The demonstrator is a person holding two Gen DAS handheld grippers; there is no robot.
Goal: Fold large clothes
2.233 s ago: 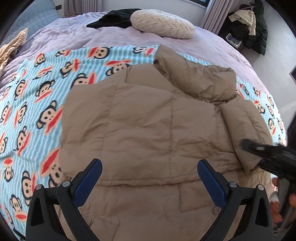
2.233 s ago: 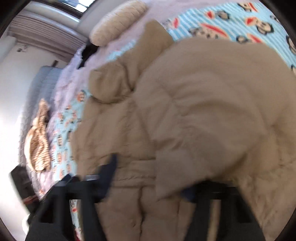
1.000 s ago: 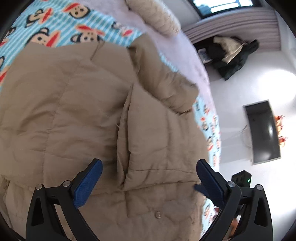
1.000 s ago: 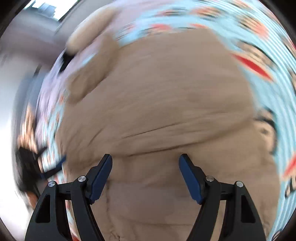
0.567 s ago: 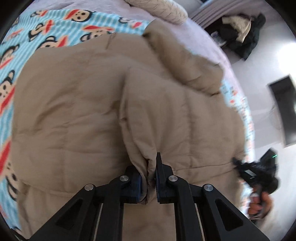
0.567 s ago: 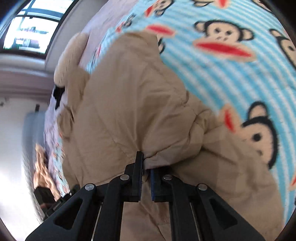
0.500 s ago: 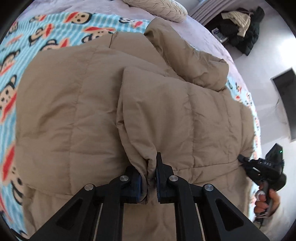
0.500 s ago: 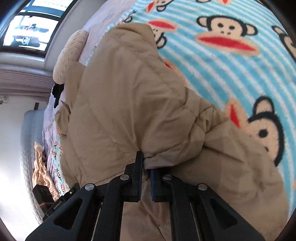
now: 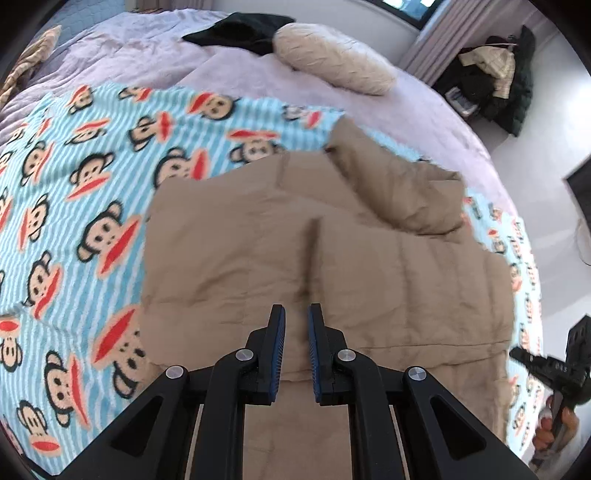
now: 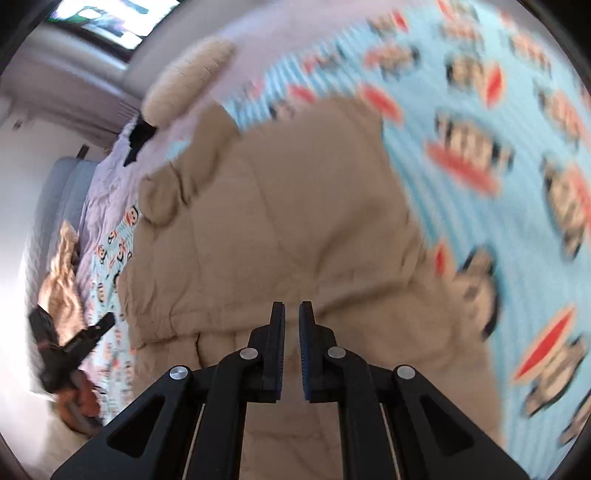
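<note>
A tan puffer jacket point(image 9: 332, 251) lies on a blue monkey-print blanket point(image 9: 74, 206) on the bed, its right side folded over the middle and its hood point(image 9: 402, 192) at the far end. My left gripper point(image 9: 296, 314) hovers above the jacket's lower middle, its jaws a narrow gap apart with nothing between them. My right gripper point(image 10: 291, 308) hovers over the jacket point(image 10: 288, 229) near its hem, its jaws also a narrow gap apart and empty. The right gripper shows in the left wrist view point(image 9: 546, 365) at the right edge. The left gripper shows in the right wrist view point(image 10: 70, 347) at the left.
A cream pillow point(image 9: 332, 62) and a black garment point(image 9: 236, 31) lie at the far side of the lilac bedspread point(image 9: 147, 55). A striped tan cloth point(image 10: 62, 280) lies on the bed's left side. Dark clothes point(image 9: 495, 74) are piled by the curtain. The right wrist view is blurred.
Both grippers have let go of the jacket folds they were pinching and have lifted back from it. The jacket's right side now lies folded over the middle.
</note>
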